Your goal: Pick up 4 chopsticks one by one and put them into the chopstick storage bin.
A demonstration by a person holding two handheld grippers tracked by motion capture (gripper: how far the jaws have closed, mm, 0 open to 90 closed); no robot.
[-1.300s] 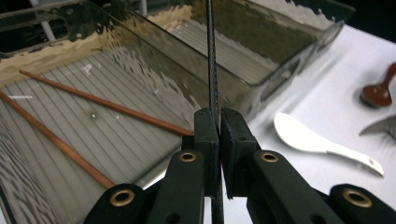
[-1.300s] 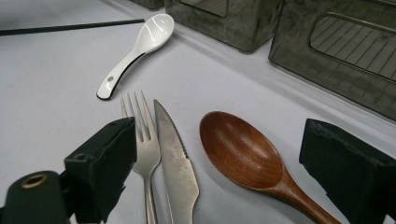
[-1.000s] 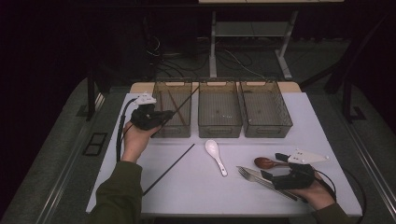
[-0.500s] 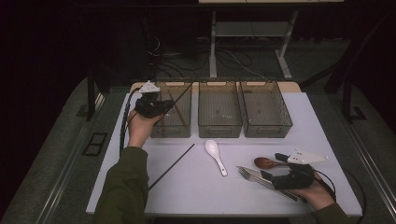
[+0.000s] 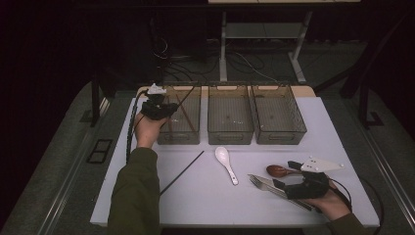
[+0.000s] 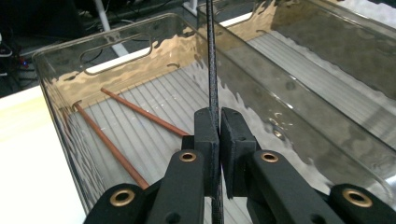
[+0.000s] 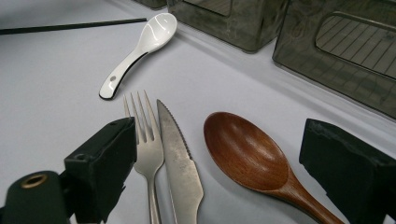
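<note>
My left gripper (image 5: pixel 164 108) (image 6: pixel 219 116) is shut on a thin black chopstick (image 6: pixel 212 60), which it holds over the left clear bin (image 5: pixel 178 138) (image 6: pixel 60 51). Two brown chopsticks (image 6: pixel 140 112) lie on that bin's ribbed floor. A second black chopstick (image 5: pixel 183 171) (image 7: pixel 70 25) lies on the white table. Near the front right, my right gripper (image 5: pixel 285 175) (image 7: pixel 219 128) stands open just above the table. Between its jaws lie a fork (image 7: pixel 148 149), a knife (image 7: pixel 180 158) and a wooden spoon (image 5: pixel 278 170) (image 7: pixel 247 154), none of them gripped.
A white ceramic spoon (image 5: pixel 226 161) (image 7: pixel 140 42) lies mid-table in front of the bins. The middle bin (image 5: pixel 230 132) and right bin (image 5: pixel 281 132) stand in a row beside the left one. The table's front edge (image 5: pixel 235 226) runs near my forearms.
My left hand has carried the black chopstick away from me and a little down, to a spot over the left bin. The right hand has kept still.
</note>
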